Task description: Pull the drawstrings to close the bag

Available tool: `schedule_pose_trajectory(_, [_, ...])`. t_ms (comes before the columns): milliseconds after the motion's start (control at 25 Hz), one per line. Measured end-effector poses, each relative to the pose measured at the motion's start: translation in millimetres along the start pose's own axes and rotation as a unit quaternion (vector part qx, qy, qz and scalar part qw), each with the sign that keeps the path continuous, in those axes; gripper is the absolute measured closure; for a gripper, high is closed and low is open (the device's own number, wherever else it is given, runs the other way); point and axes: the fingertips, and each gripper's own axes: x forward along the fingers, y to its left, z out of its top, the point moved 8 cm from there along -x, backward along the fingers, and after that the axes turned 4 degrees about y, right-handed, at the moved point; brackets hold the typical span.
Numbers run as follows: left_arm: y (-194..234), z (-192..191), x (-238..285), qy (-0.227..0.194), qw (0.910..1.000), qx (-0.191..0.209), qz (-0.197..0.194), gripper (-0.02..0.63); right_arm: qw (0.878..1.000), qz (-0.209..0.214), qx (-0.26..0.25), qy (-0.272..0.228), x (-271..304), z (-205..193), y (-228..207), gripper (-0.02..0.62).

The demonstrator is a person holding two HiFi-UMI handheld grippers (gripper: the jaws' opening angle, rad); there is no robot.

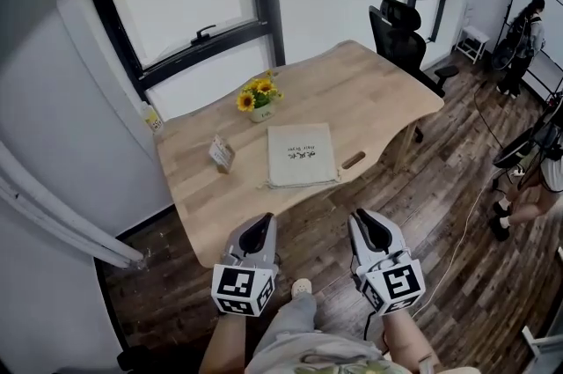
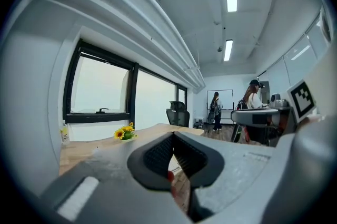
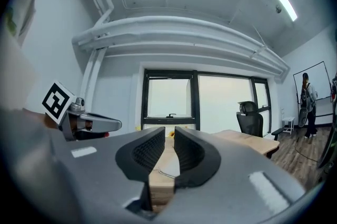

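A flat beige drawstring bag (image 1: 302, 154) with small dark print lies near the front edge of the wooden table (image 1: 369, 82); its cords are too small to make out. Both grippers are held in the air over the floor, short of the table and apart from the bag. My left gripper (image 1: 259, 223) points toward the table with its jaws shut and nothing between them (image 2: 172, 136). My right gripper (image 1: 368, 218) stands beside it, its jaws a narrow gap apart and empty (image 3: 169, 130). In the right gripper view the bag (image 3: 168, 167) shows through that gap.
A pot of yellow flowers (image 1: 258, 98), a small card box (image 1: 221, 154), a brown stick-like object (image 1: 354, 159) and a bottle (image 1: 151, 117) are on the table. A black office chair (image 1: 400, 29) stands at the far end. People (image 1: 528, 20) are at the right.
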Motion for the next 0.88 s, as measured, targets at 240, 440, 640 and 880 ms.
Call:
schedule_pose_trajectory(240, [44.6,6.0,40.0,0.004,0.9998,-0.018,-0.007,0.542,0.999,0.008,-0.02,0.026,47.7,3.0,-25.0,0.458])
schedule_pose_trajectory(440, [79.3,9.0,67.0,0.005,0.9998,-0.01,-0.018,0.445,0.999,-0.005,-0.02,0.038,86.1,1.9,-45.9,0.436])
schedule_pose_trajectory(640, [116.1,12.5,88.7,0.02,0.9991,0.024,-0.028,0.37,0.997,0.024,-0.055,0.057,123.0,2.2,-59.1,0.38])
schedule_pose_trajectory(880, [153.5,7.7,105.8,0.037,0.9986,0.026,-0.025,0.368,0.995,0.009,-0.05,0.087,152.9,-7.5,-74.6,0.354])
